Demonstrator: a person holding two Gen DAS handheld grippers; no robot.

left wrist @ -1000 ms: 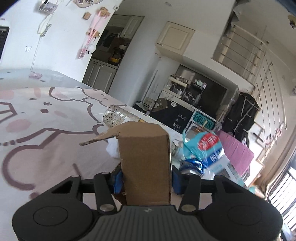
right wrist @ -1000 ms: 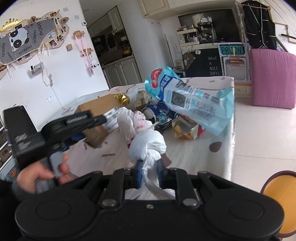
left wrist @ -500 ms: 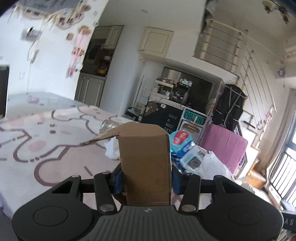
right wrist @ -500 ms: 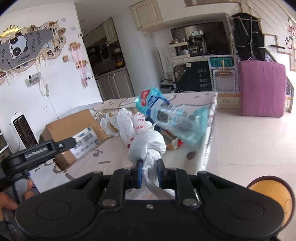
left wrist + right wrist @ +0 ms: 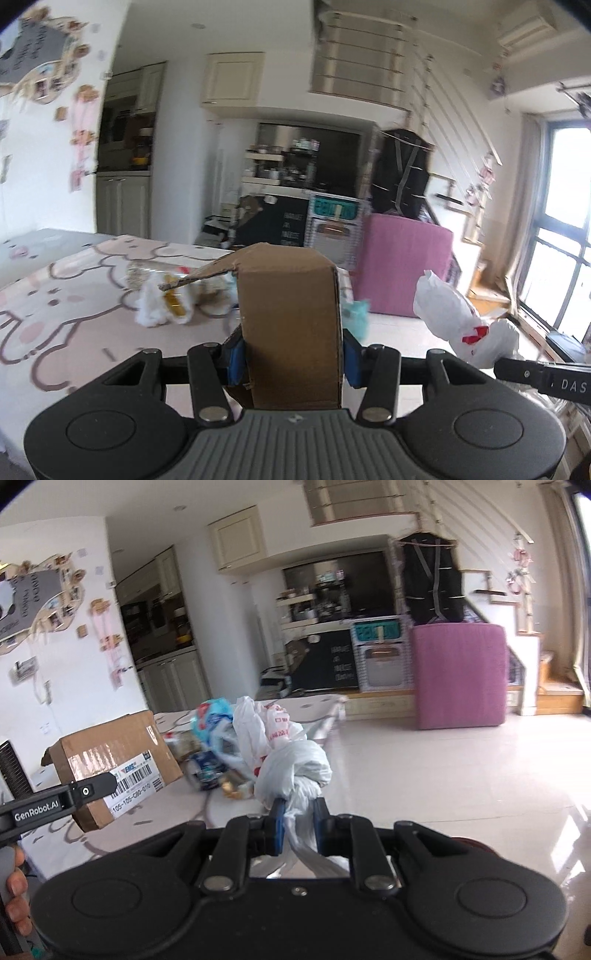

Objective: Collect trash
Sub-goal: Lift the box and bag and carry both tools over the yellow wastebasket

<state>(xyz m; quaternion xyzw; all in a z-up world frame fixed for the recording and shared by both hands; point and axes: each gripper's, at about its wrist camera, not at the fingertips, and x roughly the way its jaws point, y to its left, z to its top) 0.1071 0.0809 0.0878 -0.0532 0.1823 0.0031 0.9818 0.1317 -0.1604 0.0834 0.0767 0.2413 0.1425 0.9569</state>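
Both hands lifted back off the table (image 5: 55, 332) w/ their loads. Left gripper (image 5: 291, 354) clamps the cardboard box (image 5: 288, 314); right gripper (image 5: 298, 825) pinches a knotted white bag (image 5: 295, 768). Rest of trash pile (image 5: 214, 738) lies on the table beyond.

Table (image 5: 55, 332) in a cartoon-print cloth, littered with white wrapper (image 5: 162, 302), blue packet (image 5: 210, 716), crumpled packaging (image 5: 207, 771).

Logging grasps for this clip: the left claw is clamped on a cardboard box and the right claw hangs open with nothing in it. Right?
Not quite. The left claw is clamped on the cardboard box, but the right claw is not open: the right wrist view shows it shut on the knotted neck of a white plastic bag.
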